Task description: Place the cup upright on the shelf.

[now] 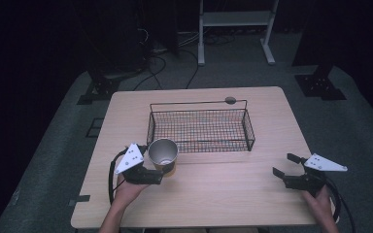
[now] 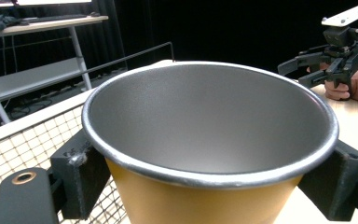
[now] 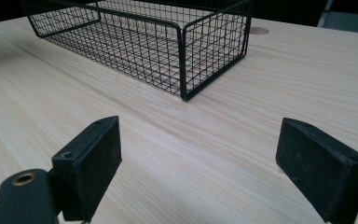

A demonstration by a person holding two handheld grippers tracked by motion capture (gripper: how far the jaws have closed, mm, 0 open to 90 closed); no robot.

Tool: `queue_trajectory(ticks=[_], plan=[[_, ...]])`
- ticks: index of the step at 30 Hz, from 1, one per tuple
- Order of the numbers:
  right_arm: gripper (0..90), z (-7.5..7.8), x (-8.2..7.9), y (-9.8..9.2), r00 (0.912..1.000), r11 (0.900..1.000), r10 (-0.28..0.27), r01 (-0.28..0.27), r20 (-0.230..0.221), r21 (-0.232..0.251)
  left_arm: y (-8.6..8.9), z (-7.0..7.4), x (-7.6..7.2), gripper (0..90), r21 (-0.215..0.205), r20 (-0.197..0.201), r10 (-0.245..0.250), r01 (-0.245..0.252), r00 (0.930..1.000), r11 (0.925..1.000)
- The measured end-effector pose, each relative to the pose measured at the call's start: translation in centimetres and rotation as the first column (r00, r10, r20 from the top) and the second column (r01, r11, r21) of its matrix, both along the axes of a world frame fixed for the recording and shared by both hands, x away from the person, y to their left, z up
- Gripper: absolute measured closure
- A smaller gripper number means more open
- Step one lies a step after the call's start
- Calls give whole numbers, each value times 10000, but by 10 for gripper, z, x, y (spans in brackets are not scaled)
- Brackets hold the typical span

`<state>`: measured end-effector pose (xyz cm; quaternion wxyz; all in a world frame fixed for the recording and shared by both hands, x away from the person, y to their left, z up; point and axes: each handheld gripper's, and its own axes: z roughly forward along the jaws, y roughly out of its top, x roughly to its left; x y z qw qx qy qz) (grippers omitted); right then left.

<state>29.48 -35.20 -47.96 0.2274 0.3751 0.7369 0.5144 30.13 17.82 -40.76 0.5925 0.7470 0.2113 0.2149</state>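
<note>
One yellow paper cup with a silvery lining [image 1: 163, 155], pinched by left gripper [image 1: 148, 174] beside black wire basket [image 1: 200, 127].
Best lifted upright, squeezed gently to avoid crushing, carried clear over near rim; right gripper [image 1: 286, 165] spread wide, idle on wooden table [image 1: 223, 194].

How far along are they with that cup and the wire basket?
Looks early. In hand: the left gripper is clamped on the yellow cup, beside the wire basket. The basket looks empty, so if the cup goes there, that remains. The right gripper waits open.
</note>
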Motion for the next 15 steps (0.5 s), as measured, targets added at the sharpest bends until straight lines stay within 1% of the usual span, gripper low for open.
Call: queue_trajectory(ticks=[9, 15], plan=[[131, 0, 0, 0, 10000, 10000, 3, -3, 16, -12, -16, 13, 11, 136, 25, 155, -347, 347, 9993, 9994], [131, 0, 0, 0, 10000, 10000, -4, 4, 11, -8, -30, 24, 21, 136, 262, 235, -677, 671, 9974, 9974]])
